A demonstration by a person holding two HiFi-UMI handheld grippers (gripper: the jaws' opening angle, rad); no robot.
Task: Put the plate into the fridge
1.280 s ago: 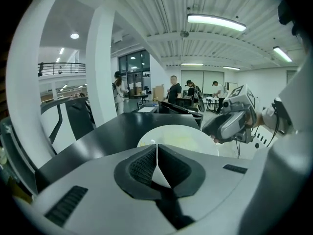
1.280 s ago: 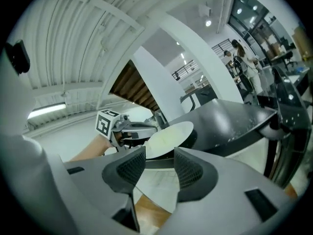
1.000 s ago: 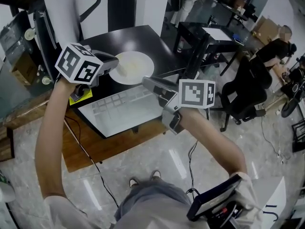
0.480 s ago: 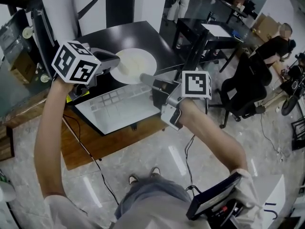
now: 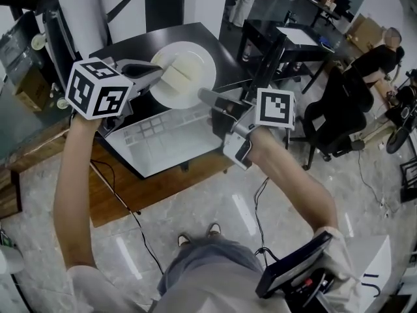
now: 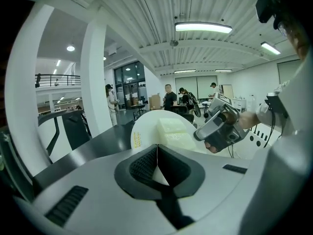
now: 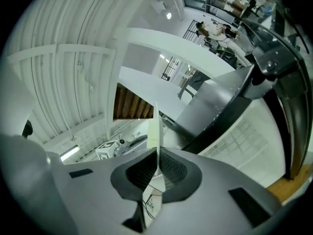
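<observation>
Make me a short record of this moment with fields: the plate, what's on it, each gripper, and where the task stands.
plate: white, round, held over the black top
on the plate: a pale block of food
left gripper: shut on the plate's left rim
right gripper: jaws have just been closing, now shut on the plate's near right rim, which stands edge-on between them
below the plate: white gridded panel
task status: plate gripped on both sides, not yet in a fridge
</observation>
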